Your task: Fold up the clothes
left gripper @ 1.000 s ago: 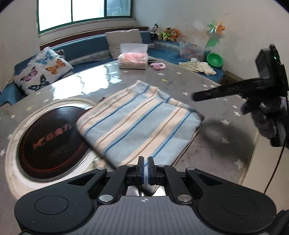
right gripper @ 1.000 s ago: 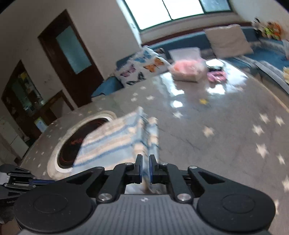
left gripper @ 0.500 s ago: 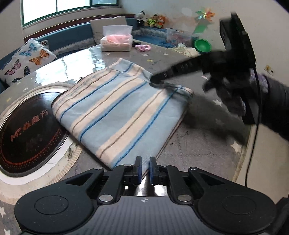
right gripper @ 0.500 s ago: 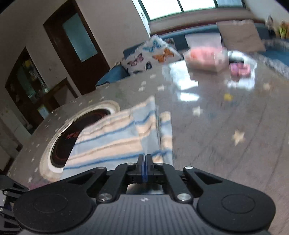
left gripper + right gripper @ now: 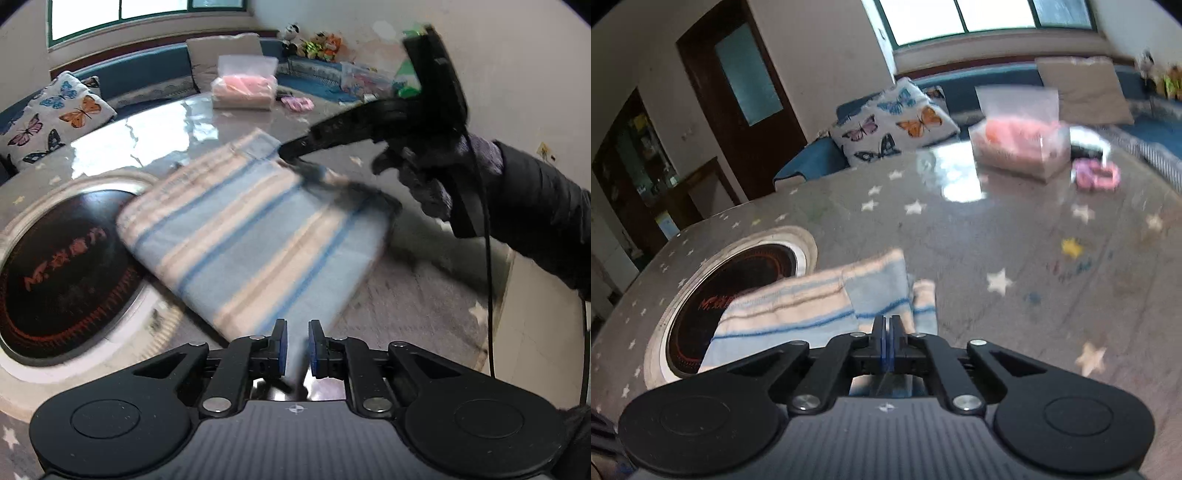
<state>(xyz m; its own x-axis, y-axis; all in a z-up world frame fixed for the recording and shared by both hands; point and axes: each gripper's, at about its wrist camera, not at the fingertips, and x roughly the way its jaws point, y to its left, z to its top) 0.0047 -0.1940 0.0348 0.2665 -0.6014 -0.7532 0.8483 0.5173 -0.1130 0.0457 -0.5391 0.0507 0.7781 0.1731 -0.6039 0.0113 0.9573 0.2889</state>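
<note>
A folded cloth (image 5: 251, 236) with blue and cream stripes lies on the grey starred table (image 5: 417, 332), partly over a round black inset (image 5: 62, 258). My left gripper (image 5: 295, 347) is at the cloth's near corner. Its jaws are opening, with a gap between the pads and the pale corner blurred in that gap. My right gripper (image 5: 291, 151), held by a gloved hand, reaches in from the right with its tip on the cloth's far right edge. In the right wrist view that gripper (image 5: 886, 332) is shut, pads together, the cloth (image 5: 798, 310) just beyond them.
A clear box of pink items (image 5: 245, 88) and a small pink thing (image 5: 297, 103) stand at the table's far side. A blue bench with a butterfly cushion (image 5: 55, 118) runs behind. A dark sleeve (image 5: 535, 214) crosses the right side, above the table's edge.
The right gripper came in from the air at the right and set its tip on the cloth's far edge. The left jaws went from shut to slightly apart.
</note>
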